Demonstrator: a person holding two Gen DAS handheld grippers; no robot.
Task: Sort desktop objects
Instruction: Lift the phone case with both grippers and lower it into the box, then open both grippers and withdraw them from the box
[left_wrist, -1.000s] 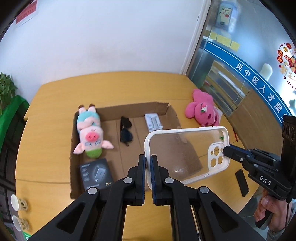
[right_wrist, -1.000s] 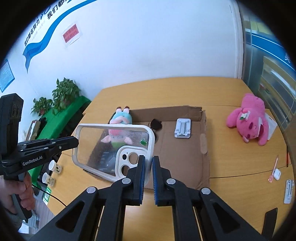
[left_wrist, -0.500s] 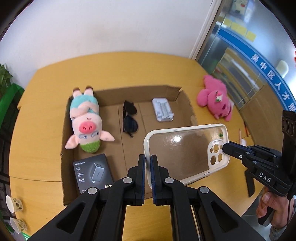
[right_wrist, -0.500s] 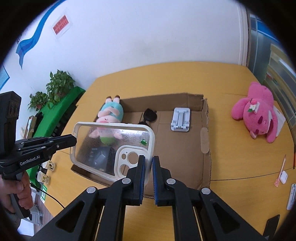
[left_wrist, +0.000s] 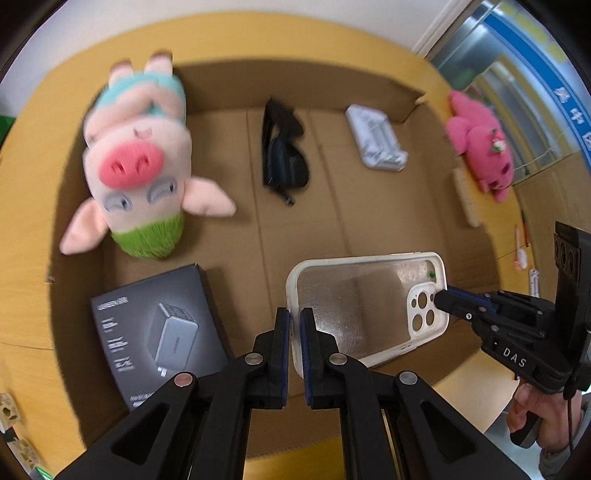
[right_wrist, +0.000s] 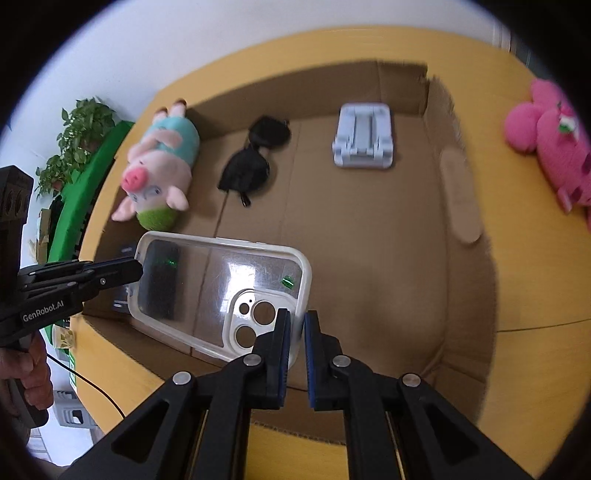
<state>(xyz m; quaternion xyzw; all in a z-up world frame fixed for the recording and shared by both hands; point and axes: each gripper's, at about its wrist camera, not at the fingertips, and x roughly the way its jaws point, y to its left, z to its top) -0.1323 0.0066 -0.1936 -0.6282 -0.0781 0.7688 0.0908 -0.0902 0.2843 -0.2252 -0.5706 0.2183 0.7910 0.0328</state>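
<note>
- Clear plastic with a white rim, the phone case (left_wrist: 364, 306) hangs over the near part of the cardboard box (left_wrist: 373, 218), held between both of our claws and not yet resting on the box floor.
- We judge the step in hand to be lowering the case into the box. To do it well, we should bring both ends down together, keep the case level, and aim for the bare cardboard near the front.
- Letting go should wait until the case lies on the floor; both claws should release together so it does not twist or flip.
- Our left claw (left_wrist: 294, 325) is pinched shut on the plain end of the rim; our right claw (right_wrist: 296, 328) is pinched shut on the camera-cutout end.
- Just left of the case lies the black charger box (left_wrist: 155, 332); we should keep clear of its edge.
- Farther in sit the pig plush (left_wrist: 136, 166), the sunglasses (left_wrist: 284, 158) and the white phone stand (left_wrist: 378, 138), all well apart from the landing spot.
- Outside the box, on the worktop (right_wrist: 524, 291) to the right, lies the pink plush (right_wrist: 554, 140), which looks still unsorted.
</note>
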